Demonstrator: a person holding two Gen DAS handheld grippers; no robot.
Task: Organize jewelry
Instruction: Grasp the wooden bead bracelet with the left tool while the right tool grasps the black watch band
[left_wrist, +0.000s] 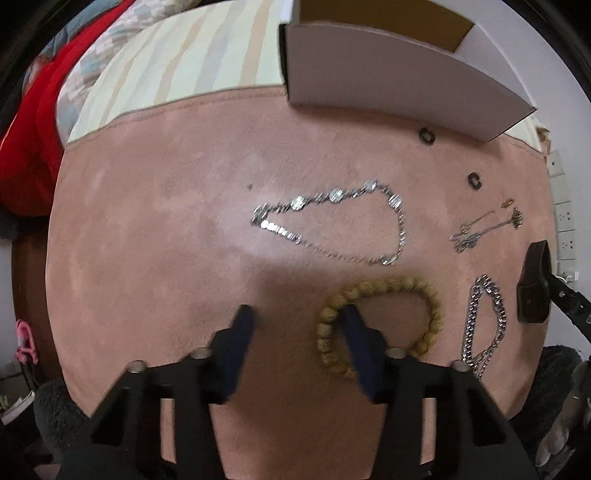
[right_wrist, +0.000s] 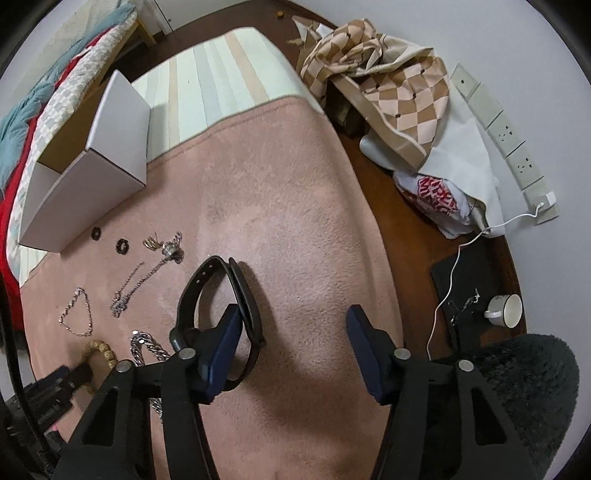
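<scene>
I am looking down at a big pink blanket (left_wrist: 147, 221). All the jewelry lies on it.

The biggest thing is a white box (left_wrist: 388, 74). It is open on top and sits at the far edge of the blanket, partly on a striped cloth (left_wrist: 177, 62).

Next is a black strap (right_wrist: 221, 295), curled in a loop near the middle of the blanket. My right gripper (right_wrist: 295, 328) points down at it. Its jaws are about half wide. One finger sits inside the loop and one side of the strap lies between my jaws, right beside that finger. The other finger is well apart from it, so nothing is pinched.

The long silver necklace (left_wrist: 332, 221) with round shiny bits lies in a loop in the middle of the blanket.

Closer to the near edge is a bead bracelet (left_wrist: 388, 314) made of tan balls. My left gripper (left_wrist: 297, 325) points down at it. Its jaws are fairly narrow but not closed. One finger stands inside the ring of beads and the other stands outside on bare blanket. One side of the bracelet lies between them, just beside the inside finger. I am not squeezing it.

A chunky silver chain (left_wrist: 484, 321) lies near the right edge. Past it are some thin dangly pieces (left_wrist: 480, 229); I cannot tell what they are.

Two tiny dark rings (left_wrist: 427, 136) lie toward the far right corner, one just beside the box.
</scene>
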